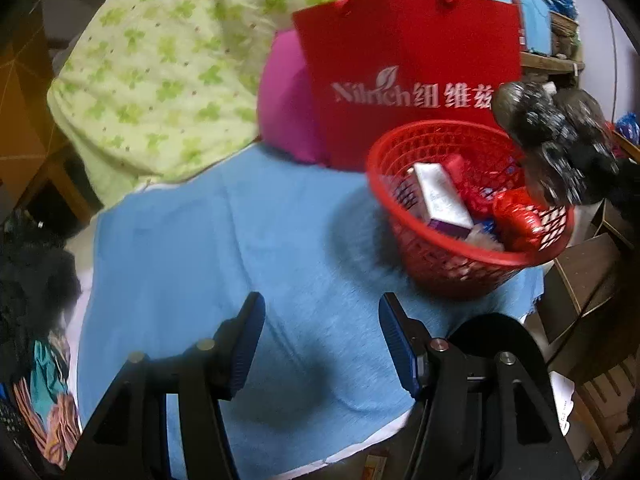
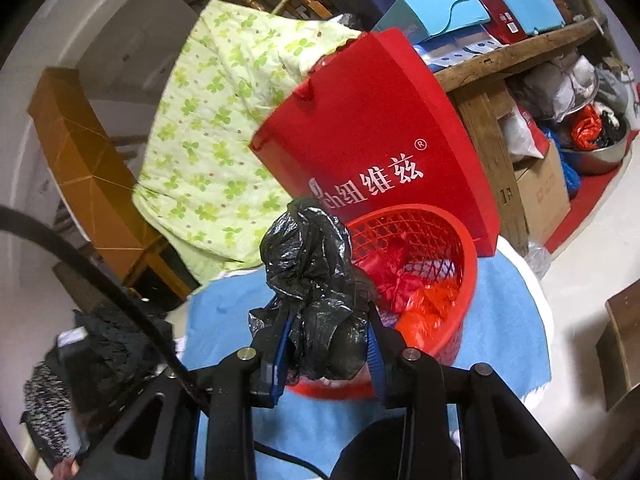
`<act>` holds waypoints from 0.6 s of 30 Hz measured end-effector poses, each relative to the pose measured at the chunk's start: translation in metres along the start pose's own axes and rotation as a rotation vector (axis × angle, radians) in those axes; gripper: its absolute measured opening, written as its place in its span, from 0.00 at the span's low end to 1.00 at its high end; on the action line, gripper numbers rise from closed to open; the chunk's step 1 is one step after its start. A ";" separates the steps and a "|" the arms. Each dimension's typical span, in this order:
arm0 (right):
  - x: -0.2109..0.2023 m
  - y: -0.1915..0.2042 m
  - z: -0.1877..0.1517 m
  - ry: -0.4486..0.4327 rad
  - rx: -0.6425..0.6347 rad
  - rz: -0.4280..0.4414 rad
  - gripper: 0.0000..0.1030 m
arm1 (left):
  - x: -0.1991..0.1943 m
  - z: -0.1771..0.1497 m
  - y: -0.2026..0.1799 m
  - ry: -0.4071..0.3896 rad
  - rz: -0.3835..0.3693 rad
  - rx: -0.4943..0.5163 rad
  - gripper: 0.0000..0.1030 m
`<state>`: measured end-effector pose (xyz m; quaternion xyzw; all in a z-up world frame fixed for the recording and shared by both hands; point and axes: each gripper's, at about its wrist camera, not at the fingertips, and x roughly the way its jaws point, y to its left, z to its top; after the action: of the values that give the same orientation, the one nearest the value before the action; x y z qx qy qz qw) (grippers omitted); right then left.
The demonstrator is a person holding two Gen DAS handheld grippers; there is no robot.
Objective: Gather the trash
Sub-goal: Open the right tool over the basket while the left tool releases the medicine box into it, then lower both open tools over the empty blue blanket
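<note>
R gripper (image 2: 328,344) pinching crumpled black bag (image 2: 310,280), held at rim of red basket (image 2: 460,240) for drop-in | L gripper (image 1: 322,344) spread, empty over blue cloth (image 1: 224,248), kept clear | basket already part-filled w/ trash

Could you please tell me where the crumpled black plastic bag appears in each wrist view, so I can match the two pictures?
Left wrist: black plastic bag at the right edge, above the red basket's far rim.
Right wrist: bag in the lower centre, between the right gripper's fingers.
Shared landmark: the red basket.
</note>
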<state>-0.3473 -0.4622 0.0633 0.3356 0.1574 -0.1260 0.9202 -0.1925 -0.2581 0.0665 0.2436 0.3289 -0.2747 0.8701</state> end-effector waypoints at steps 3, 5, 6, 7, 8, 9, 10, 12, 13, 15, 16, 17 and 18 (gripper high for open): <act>0.023 0.001 0.008 -0.004 0.001 -0.085 0.80 | 0.007 -0.010 0.017 0.023 0.019 -0.027 0.60; 0.027 0.004 0.012 -0.012 -0.006 -0.095 0.80 | 0.012 -0.017 0.034 0.038 0.037 -0.055 0.65; 0.025 0.008 0.013 -0.034 -0.017 -0.110 0.80 | 0.016 -0.022 0.044 0.047 0.051 -0.075 0.66; 0.022 0.013 0.014 -0.062 -0.034 -0.117 0.80 | 0.019 -0.026 0.054 0.056 0.064 -0.092 0.66; 0.016 0.024 0.014 -0.100 -0.075 -0.115 0.80 | 0.024 -0.031 0.065 0.067 0.080 -0.113 0.66; 0.012 0.034 0.013 -0.122 -0.116 -0.109 0.80 | 0.028 -0.035 0.074 0.075 0.095 -0.130 0.66; 0.009 0.047 0.012 -0.143 -0.171 -0.100 0.80 | 0.032 -0.040 0.085 0.084 0.114 -0.150 0.66; 0.008 0.080 0.008 -0.167 -0.280 -0.049 0.80 | 0.045 -0.052 0.115 0.109 0.157 -0.200 0.66; 0.010 0.095 0.005 -0.163 -0.322 -0.009 0.80 | 0.049 -0.056 0.125 0.117 0.171 -0.216 0.66; 0.021 0.128 -0.003 -0.136 -0.406 0.062 0.80 | 0.061 -0.067 0.150 0.132 0.211 -0.251 0.66; 0.030 0.144 -0.009 -0.119 -0.451 0.085 0.80 | 0.068 -0.073 0.164 0.141 0.230 -0.268 0.66; 0.041 0.159 -0.016 -0.101 -0.495 0.101 0.80 | 0.075 -0.080 0.177 0.152 0.242 -0.285 0.66; 0.053 0.172 -0.024 -0.079 -0.528 0.113 0.80 | 0.080 -0.084 0.186 0.160 0.247 -0.300 0.66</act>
<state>-0.2452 -0.3255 0.1257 0.0871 0.1296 -0.0423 0.9868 -0.0602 -0.0963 -0.0005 0.1706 0.4018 -0.0936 0.8948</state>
